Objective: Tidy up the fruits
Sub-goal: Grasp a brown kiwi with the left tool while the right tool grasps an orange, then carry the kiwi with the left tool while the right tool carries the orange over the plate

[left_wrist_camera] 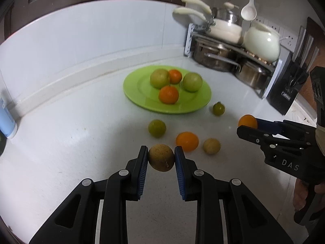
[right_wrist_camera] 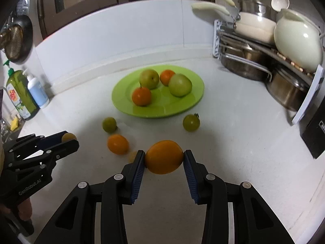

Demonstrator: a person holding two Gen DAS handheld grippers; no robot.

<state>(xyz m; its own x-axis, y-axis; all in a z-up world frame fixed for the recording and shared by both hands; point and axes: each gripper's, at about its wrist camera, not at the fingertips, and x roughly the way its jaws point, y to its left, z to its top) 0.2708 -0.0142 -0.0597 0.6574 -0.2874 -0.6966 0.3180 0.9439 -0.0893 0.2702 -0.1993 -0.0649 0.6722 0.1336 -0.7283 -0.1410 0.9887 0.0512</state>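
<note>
My left gripper (left_wrist_camera: 161, 158) is shut on a brown round fruit (left_wrist_camera: 161, 157) above the white counter; it shows at the left of the right wrist view (right_wrist_camera: 68, 139). My right gripper (right_wrist_camera: 164, 157) is shut on an orange (right_wrist_camera: 164, 157), seen at the right of the left wrist view (left_wrist_camera: 247, 121). A green plate (left_wrist_camera: 142, 99) holds two green pears (left_wrist_camera: 159, 78) (left_wrist_camera: 192, 81) and two oranges (left_wrist_camera: 168, 94) (left_wrist_camera: 175, 76). Loose on the counter lie two small green fruits (left_wrist_camera: 156, 128) (left_wrist_camera: 218, 109), an orange (left_wrist_camera: 186, 141) and a tan fruit (left_wrist_camera: 211, 146).
A rack with steel pots (left_wrist_camera: 221, 56), cream pans and a cream kettle (left_wrist_camera: 262, 40) stands at the back right. A black knife block (left_wrist_camera: 288, 89) is beside it. Soap bottles (right_wrist_camera: 24, 93) stand at the left by the wall.
</note>
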